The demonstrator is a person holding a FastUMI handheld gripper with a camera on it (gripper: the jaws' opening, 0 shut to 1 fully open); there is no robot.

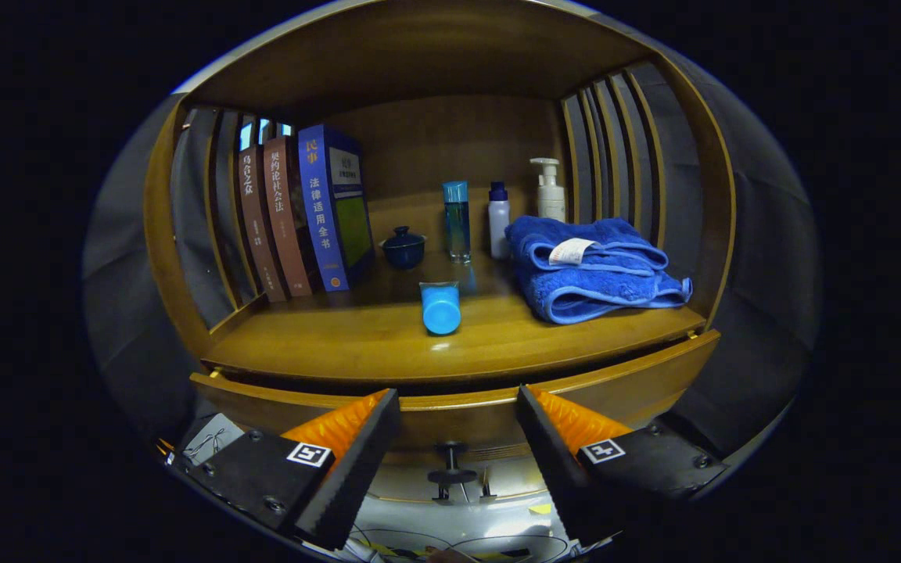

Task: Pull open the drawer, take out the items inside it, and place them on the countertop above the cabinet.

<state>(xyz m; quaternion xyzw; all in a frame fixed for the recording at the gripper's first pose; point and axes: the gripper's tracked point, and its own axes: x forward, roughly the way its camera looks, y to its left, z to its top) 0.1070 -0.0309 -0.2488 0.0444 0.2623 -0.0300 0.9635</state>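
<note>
The gripper [458, 414] is hovering with its fingers spread wide apart, gripping nothing, in front of the drawer [638, 383], which is standing slightly pulled out below the countertop [341, 344]. Its knob [450, 461] is sitting between the fingers. A blue tube [440, 306] is lying on the countertop (beside a folded blue towel [595, 270]).

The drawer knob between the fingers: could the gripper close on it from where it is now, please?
Probably yes: the gripper is open, the drawer knob sits in the gap, and nothing lies between them.
</note>
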